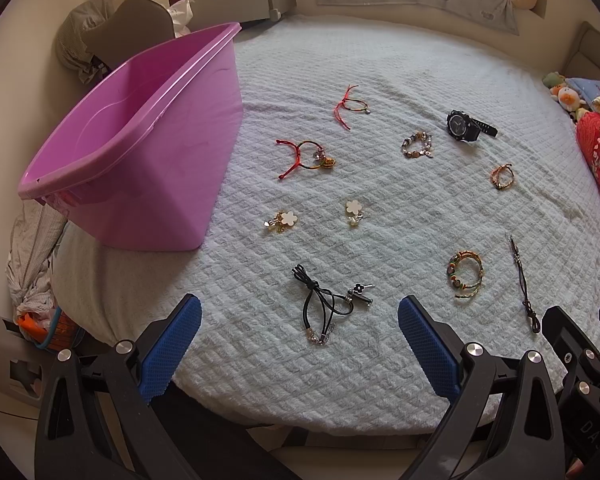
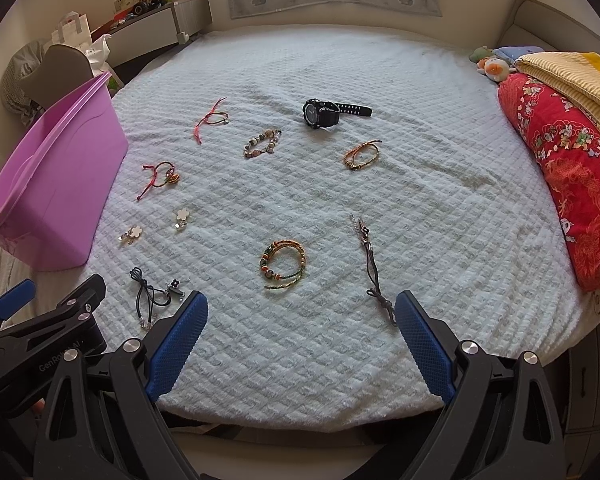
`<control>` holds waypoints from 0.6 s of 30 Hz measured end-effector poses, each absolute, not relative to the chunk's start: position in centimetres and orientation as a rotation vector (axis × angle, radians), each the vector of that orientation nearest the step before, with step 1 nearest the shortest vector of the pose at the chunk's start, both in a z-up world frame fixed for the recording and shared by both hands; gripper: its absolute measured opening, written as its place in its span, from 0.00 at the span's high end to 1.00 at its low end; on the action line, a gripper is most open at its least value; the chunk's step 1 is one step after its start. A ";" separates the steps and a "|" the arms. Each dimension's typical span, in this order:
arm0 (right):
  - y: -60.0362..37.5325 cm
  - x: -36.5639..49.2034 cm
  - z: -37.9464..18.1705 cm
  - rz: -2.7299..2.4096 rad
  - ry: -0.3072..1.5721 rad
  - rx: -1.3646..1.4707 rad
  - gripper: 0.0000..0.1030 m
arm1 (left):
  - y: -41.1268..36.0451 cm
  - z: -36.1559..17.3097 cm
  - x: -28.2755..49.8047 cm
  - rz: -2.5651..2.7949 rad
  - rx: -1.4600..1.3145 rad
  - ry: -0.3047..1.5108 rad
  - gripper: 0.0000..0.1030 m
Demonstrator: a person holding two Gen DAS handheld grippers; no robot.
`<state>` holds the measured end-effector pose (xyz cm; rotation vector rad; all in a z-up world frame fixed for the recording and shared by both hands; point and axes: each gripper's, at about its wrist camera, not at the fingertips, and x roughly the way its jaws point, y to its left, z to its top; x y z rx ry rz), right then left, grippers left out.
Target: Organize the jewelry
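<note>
Several pieces of jewelry lie scattered on a pale quilted bed cover (image 1: pixel 380 80). Nearest my left gripper (image 1: pixel 300 332) is a black cord bracelet (image 1: pixel 324 304); its blue pads stand wide open with nothing between them. A coiled beaded bracelet (image 2: pixel 282 266) and a thin dark cord necklace (image 2: pixel 370 268) lie just beyond my right gripper (image 2: pixel 302 330), also open and empty. Farther off sit two white flower earrings (image 1: pixel 288 218) (image 1: pixel 354 208), two red string bracelets (image 1: pixel 306 156) (image 1: pixel 350 106), a beaded bracelet (image 1: pixel 416 144), an orange woven bracelet (image 1: pixel 502 176) and a black watch (image 1: pixel 464 126).
An empty pink plastic bin (image 1: pixel 140 148) stands on the bed's left side, tilted toward the edge. A red patterned quilt (image 2: pixel 572 168) and soft toys (image 2: pixel 492 66) lie along the right. The bed's near edge runs just ahead of both grippers.
</note>
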<state>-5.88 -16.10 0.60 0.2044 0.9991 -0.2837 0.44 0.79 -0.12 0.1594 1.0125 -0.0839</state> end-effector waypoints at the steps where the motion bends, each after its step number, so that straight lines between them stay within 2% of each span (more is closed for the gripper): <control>1: -16.2 -5.9 0.7 -0.284 0.999 0.204 0.12 | 0.7 -0.1 0.4 -0.083 0.160 1.012 0.06; 18: -17.3 -5.8 -1.6 -0.237 1.024 0.244 0.12 | 1.6 -1.9 1.1 -0.090 0.135 1.045 0.06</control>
